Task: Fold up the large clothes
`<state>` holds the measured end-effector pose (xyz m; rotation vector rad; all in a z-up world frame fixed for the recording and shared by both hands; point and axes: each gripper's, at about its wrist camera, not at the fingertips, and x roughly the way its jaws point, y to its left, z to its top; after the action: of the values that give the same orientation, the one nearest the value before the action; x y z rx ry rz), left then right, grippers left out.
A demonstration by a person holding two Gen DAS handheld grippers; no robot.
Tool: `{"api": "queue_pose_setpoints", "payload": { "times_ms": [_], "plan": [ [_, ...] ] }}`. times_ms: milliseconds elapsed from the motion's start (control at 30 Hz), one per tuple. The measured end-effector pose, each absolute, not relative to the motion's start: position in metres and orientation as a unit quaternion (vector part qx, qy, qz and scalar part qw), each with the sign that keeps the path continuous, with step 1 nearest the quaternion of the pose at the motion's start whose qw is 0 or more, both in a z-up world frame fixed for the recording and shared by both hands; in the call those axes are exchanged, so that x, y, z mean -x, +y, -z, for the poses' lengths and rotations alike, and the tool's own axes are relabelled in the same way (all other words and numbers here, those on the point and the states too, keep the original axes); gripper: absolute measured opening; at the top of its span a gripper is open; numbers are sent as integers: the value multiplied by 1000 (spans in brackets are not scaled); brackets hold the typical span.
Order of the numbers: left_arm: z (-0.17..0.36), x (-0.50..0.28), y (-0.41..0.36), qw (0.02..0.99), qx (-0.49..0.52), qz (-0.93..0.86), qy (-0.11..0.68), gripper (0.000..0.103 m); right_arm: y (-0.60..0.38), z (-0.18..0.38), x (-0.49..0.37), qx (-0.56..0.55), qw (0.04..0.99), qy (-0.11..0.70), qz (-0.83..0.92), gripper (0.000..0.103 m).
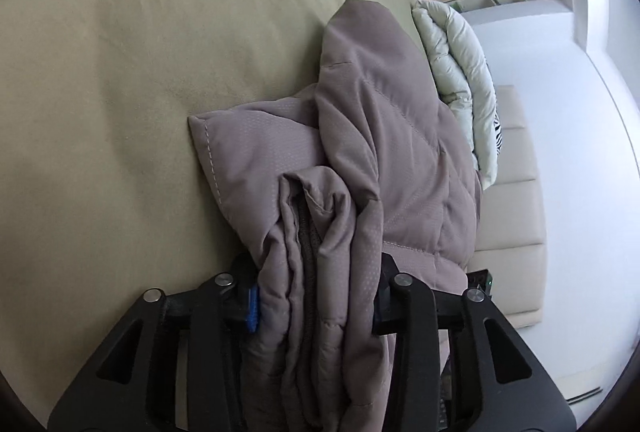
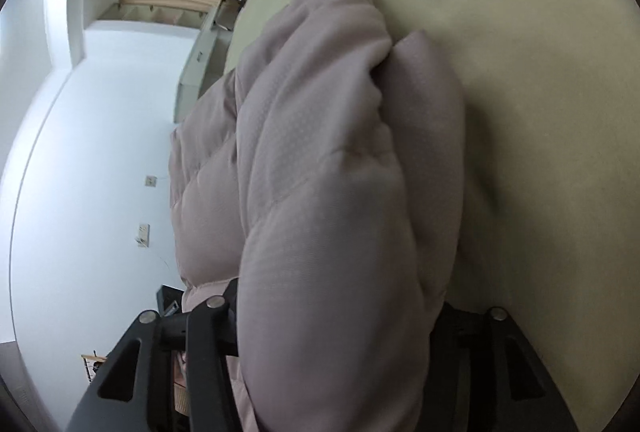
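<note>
1. Left gripper (image 1: 316,296) is clamped on a bunched section of the taupe quilted jacket (image 1: 380,136); a dark zipper (image 1: 310,252) runs between the 2 fingers.
2. Jacket lies on the olive bed sheet (image 1: 140,72), right of centre in the left wrist view, with a pale green folded duvet (image 1: 460,64) at the far right.
3. Right gripper (image 2: 336,320) grips a thick puffy fold of the jacket (image 2: 320,192), bulging over the fingers; sheet (image 2: 520,52) sits to the right.

Home bedroom: bed (image 1: 120,72), duvet (image 1: 460,72).
</note>
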<state>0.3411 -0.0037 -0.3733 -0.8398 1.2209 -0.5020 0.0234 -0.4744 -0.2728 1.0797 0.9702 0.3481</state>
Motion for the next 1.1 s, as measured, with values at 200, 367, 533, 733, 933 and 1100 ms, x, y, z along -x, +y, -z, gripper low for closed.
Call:
{"api": "queue_pose_setpoints", "payload": {
  "times_ms": [200, 367, 533, 733, 933, 1100],
  "plan": [
    [369, -344, -11, 715, 365, 223, 553, 45, -473, 270, -24, -492, 737, 436, -159, 57],
    [332, -325, -7, 758, 304, 193, 544, 48, -486, 253, 7, -481, 751, 441, -104, 79],
    [280, -301, 7, 806, 260, 165, 506, 49, -507, 211, 63, -429, 802, 415, -5, 93],
    [187, -234, 8, 902, 119, 103, 402, 60, -485, 141, 125, -309, 873, 366, 94, 96],
    [111, -151, -16, 966, 33, 48, 253, 88, -430, 67, 151, -188, 936, 257, 146, 103],
    [54, -88, -52, 992, -27, -7, 123, 103, -377, 10, 138, -106, 963, 187, 162, 103]
  ]
}}
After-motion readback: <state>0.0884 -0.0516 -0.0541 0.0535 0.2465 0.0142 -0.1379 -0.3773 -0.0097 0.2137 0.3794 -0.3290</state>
